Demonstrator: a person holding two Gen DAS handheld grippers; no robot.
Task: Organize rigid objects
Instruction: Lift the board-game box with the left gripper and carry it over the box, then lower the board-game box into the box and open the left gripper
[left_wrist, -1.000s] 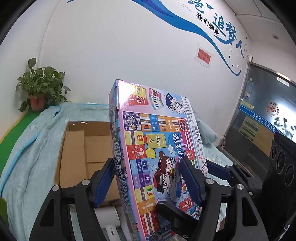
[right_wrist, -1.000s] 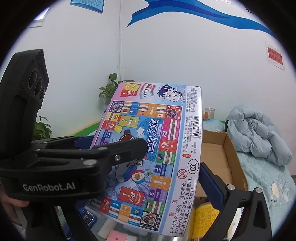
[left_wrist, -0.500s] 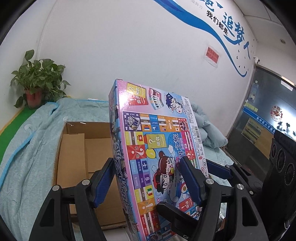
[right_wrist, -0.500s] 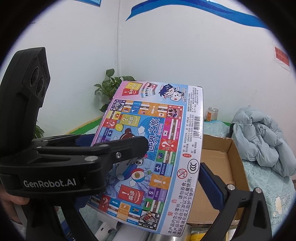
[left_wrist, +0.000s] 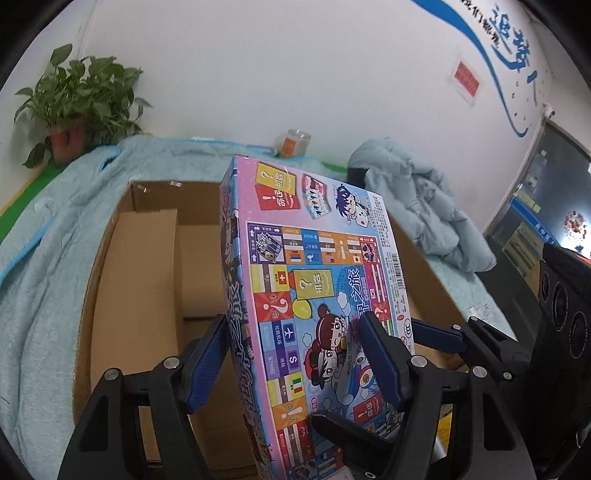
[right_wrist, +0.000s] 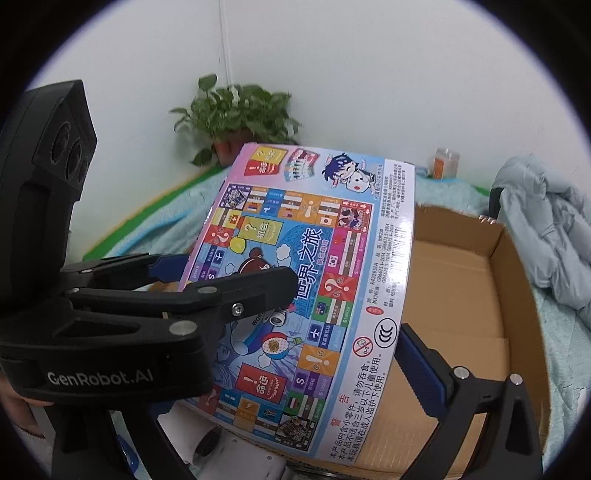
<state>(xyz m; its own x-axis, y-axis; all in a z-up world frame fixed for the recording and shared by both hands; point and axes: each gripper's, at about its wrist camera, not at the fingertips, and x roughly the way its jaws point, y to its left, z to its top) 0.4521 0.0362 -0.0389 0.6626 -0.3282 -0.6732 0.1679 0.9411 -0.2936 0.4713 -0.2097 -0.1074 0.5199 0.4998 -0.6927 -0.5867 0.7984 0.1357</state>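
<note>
board game box held over the open carton

left wrist view: a cardboard carton (left_wrist: 147, 266) lies open on a light blue blanket (left_wrist: 44, 258), its inside bare apart from its own folded flaps. a potted plant (left_wrist: 77, 96) stands in the far left corner, a small jar (left_wrist: 295, 142) sits by the wall, and a pale blue padded jacket (left_wrist: 424, 218) is heaped to the right of the carton. the board game box (left_wrist: 314, 295) stands tilted on edge in front of the carton and hides its right part. the left gripper (left_wrist: 291, 365) has its jaws about half apart, clamped on the box, one blue pad on the narrow side, the other on the printed face. the right gripper (left_wrist: 439, 338) shows behind the box's right edge.

right wrist view: the same box (right_wrist: 306, 280) fills the middle, above the carton (right_wrist: 461, 295), with the plant (right_wrist: 240, 114) and jar (right_wrist: 445, 162) behind it and the jacket (right_wrist: 546, 229) at right. the left gripper's black body crosses the box face. of the right gripper (right_wrist: 373, 343), one blue finger (right_wrist: 421, 369) lies along the box's right edge; whether these jaws are clamped, i cannot tell.
</note>
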